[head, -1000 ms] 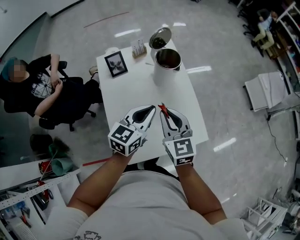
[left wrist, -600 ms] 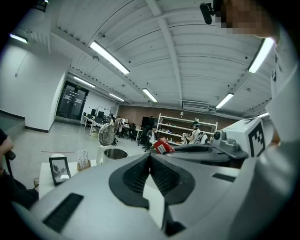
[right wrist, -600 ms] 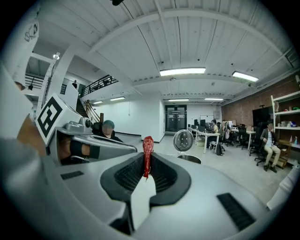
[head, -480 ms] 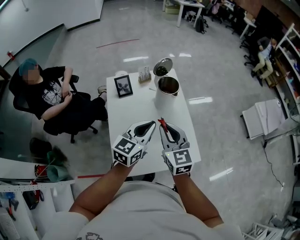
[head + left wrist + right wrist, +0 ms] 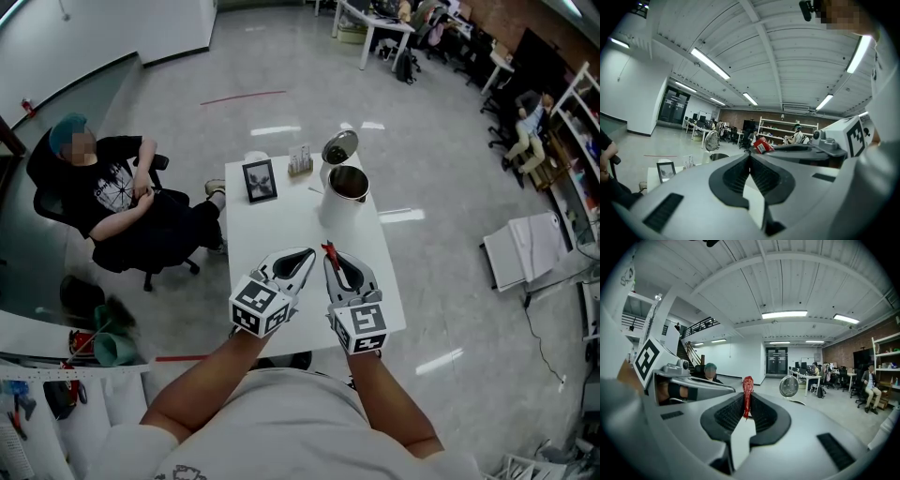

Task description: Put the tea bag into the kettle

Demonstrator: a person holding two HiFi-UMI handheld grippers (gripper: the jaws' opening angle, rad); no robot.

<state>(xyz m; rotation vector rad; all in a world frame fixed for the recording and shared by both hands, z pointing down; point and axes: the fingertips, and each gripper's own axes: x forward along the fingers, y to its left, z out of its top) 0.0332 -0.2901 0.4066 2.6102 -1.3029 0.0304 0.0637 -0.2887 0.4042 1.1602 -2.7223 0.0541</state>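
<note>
Above the near end of the white bench (image 5: pixel 281 220), the right tool (image 5: pixel 329 257) pinches a red tea bag (image 5: pixel 747 390) between its nearly closed jaws, and the bag stands upright out of the tips. Just beside it, the left tool (image 5: pixel 308 254) has its jaws pressed together with nothing between them. The kettle (image 5: pixel 342 199) stands at the bench's far right, well apart from the bag, its lid (image 5: pixel 339 147) tipped open. A framed picture (image 5: pixel 260 180) stands to the kettle's left.
</note>
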